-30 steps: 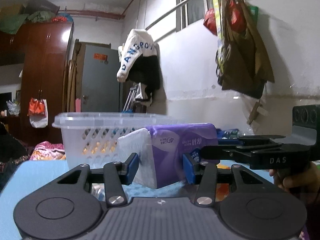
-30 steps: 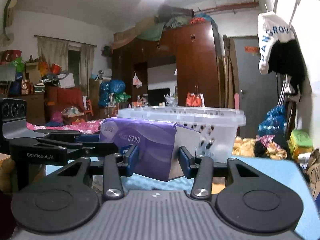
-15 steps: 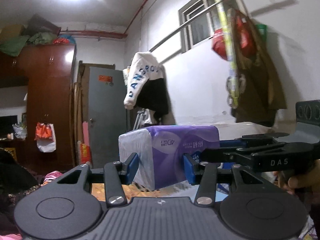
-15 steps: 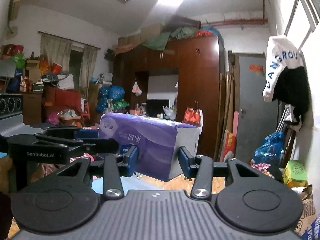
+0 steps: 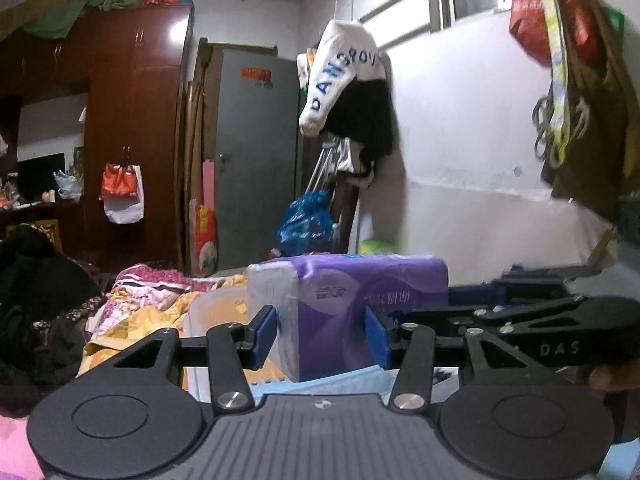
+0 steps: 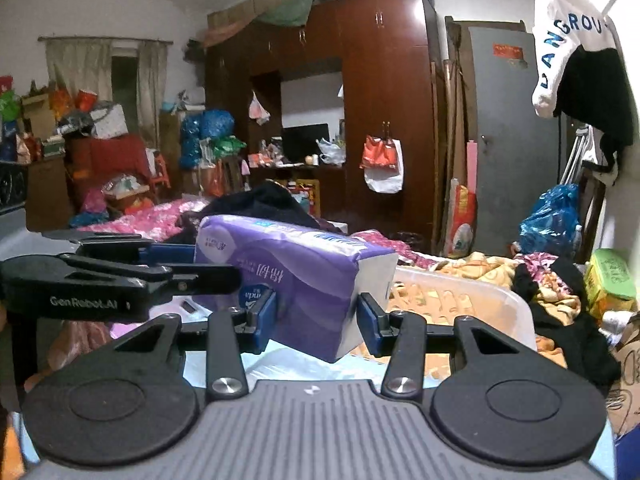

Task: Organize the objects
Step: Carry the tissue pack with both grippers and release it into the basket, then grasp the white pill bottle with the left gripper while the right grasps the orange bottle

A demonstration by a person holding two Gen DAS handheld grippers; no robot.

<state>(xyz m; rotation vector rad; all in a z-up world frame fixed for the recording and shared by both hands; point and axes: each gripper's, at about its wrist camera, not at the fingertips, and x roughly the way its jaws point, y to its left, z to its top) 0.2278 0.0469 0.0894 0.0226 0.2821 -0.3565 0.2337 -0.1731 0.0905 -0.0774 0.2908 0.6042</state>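
Note:
A purple and white tissue pack is held in the air by both grippers at once. My left gripper is shut on one end of it. My right gripper is shut on the other end, where the tissue pack tilts down to the right. The clear plastic basket sits just behind and below the pack; in the left wrist view the basket shows to the left of the pack. Each gripper shows in the other's view: the right gripper's body and the left gripper's body.
A light blue surface lies under the grippers. Heaped clothes and bedding lie behind the basket. A green box and dark clothes are at the right. A wardrobe and grey door stand at the back.
Both grippers lifted the tissue pack high, out of sight of the basket, then moved it over and down; now I look onto the basket's open top from above its rim.

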